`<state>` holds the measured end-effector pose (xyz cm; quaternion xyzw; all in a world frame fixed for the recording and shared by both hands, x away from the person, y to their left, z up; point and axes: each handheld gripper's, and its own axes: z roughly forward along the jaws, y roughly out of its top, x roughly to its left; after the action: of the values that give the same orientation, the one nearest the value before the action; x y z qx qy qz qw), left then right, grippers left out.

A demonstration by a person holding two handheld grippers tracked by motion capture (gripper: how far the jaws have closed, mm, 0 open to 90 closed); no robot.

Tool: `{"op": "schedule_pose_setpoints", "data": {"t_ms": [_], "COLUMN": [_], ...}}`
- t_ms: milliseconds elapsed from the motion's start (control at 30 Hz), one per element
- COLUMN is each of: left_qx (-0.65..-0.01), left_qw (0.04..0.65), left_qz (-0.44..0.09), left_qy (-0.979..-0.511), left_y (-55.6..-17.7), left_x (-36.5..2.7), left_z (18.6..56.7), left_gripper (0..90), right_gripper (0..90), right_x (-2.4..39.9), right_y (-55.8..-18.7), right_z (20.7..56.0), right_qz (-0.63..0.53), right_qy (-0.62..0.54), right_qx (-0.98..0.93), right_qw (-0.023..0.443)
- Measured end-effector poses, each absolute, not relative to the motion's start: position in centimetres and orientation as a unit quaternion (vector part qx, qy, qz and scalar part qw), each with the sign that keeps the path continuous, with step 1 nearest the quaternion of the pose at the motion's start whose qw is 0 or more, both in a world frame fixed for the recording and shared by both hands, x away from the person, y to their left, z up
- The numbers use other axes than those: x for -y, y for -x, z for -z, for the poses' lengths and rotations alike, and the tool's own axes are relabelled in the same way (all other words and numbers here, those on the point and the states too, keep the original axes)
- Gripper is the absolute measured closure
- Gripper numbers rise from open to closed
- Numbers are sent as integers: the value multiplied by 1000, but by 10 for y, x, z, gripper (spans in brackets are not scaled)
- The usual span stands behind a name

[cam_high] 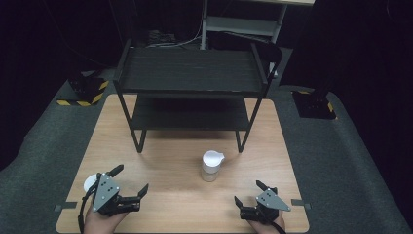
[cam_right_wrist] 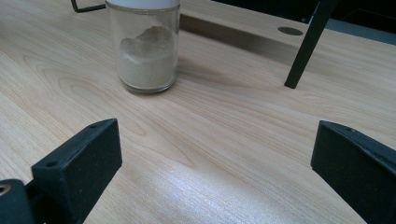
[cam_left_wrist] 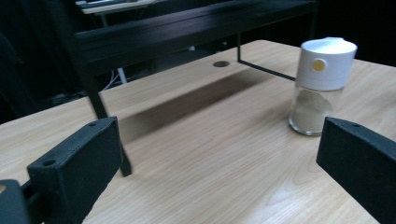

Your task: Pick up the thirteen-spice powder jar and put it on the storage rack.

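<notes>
A small glass jar [cam_high: 212, 166] with a white lid and pale powder inside stands upright on the wooden table [cam_high: 185, 195], just in front of the black shelf rack [cam_high: 190, 78]. My left gripper [cam_high: 130, 179] rests near the front left corner, open and empty, with the jar [cam_left_wrist: 320, 86] to its right. My right gripper [cam_high: 249, 192] sits near the front right edge, also open and empty. The jar [cam_right_wrist: 148, 51] stands ahead and to the left of its jaws, and the lid is cut off by the top edge there.
The two-tier black rack takes up the back half of the table, and its thin legs [cam_high: 140, 141] come down close behind the jar. A rack leg [cam_right_wrist: 306, 46] stands ahead of the right gripper. Grey carpet [cam_high: 341, 161] surrounds the table.
</notes>
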<state>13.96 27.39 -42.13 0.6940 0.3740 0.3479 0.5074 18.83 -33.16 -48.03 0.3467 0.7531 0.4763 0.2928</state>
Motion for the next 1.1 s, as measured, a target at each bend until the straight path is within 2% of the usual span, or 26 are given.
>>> {"op": "schedule_pose_setpoints", "data": {"t_ms": [567,1100], "left_qx": [-407,-429], "left_qw": [487,477], "left_qz": [-379,-387], "left_qy": [-674,-663], "left_y": [-115,-106], "left_x": [-304,-319], "left_z": [427,442], "left_gripper": [6,6], "right_gripper": [10,10], "right_x": [330,330], "right_y": [-188,-188], "right_z": [480,480], "right_qz": [-474,-473], "right_qy": [-345,-344], "right_qx": [-755,-755], "right_qw": [295,296]}}
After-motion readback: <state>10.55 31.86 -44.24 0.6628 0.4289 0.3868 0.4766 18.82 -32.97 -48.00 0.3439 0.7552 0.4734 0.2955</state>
